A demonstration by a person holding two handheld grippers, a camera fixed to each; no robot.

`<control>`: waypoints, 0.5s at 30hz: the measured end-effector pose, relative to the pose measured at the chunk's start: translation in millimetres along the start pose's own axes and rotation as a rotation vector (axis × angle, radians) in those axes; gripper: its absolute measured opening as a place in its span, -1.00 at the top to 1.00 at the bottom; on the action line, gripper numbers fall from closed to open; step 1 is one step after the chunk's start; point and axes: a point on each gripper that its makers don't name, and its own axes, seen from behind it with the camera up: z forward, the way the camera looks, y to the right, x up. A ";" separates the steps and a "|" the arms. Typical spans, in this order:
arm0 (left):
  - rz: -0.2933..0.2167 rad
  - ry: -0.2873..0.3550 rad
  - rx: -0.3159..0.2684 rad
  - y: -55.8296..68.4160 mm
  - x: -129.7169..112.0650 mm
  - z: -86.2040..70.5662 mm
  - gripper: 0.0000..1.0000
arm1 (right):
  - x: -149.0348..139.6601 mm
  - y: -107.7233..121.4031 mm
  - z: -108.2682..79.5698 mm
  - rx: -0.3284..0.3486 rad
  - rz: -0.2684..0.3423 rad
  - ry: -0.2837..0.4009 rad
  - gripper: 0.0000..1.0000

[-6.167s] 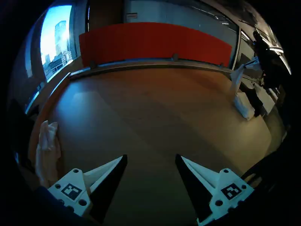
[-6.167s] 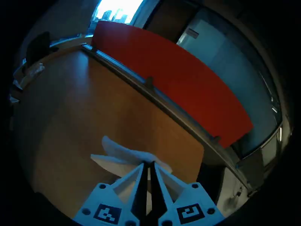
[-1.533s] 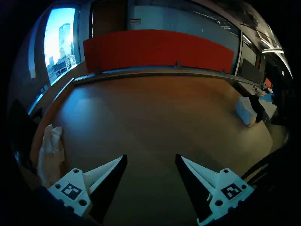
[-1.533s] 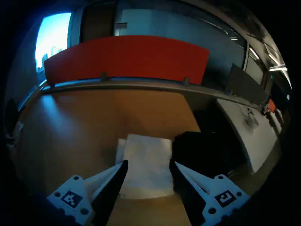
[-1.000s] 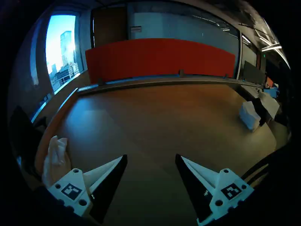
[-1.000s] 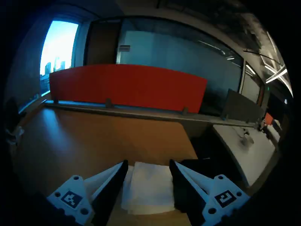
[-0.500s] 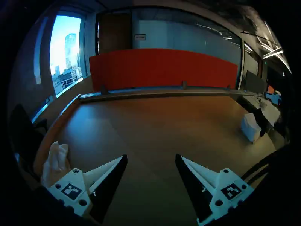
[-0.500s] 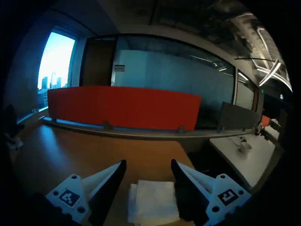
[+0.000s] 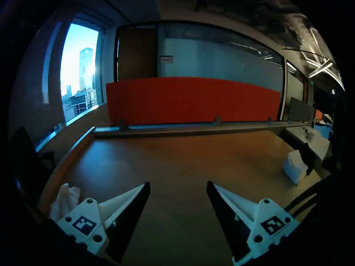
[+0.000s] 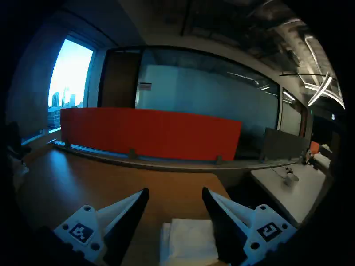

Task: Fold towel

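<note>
Wooden tabletop (image 10: 66, 186) bore the folded white cloth towel (image 10: 191, 241). Right gripper (image 10: 175, 189) and left gripper (image 9: 178, 183) had risen, released; task likely complete.

2 views across table (image 9: 186, 159), toward red partition (image 9: 195, 99), sharing folded towel (image 10: 191, 241)

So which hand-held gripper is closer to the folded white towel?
Right. The right hand-held gripper hangs open just over the folded towel; the left hand-held gripper is far across the table from it.

The wooden surface (image 9: 186, 164) carries a folded white towel (image 9: 293, 166) near its right edge in the left gripper view, and a crumpled cloth (image 9: 65, 200) at its left edge.
</note>
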 end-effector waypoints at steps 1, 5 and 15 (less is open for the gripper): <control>0.001 0.010 0.000 -0.9 3.7 0.9 -0.89 | 2.3 -1.6 -0.3 0.000 -0.003 0.004 -0.86; 0.004 0.049 0.007 -5.9 18.8 4.6 -0.89 | 11.1 -11.4 -1.3 0.007 -0.004 0.019 -0.86; 0.010 0.170 0.032 -20.1 61.0 4.2 -0.89 | 35.5 -44.7 -2.0 0.033 0.028 0.073 -0.86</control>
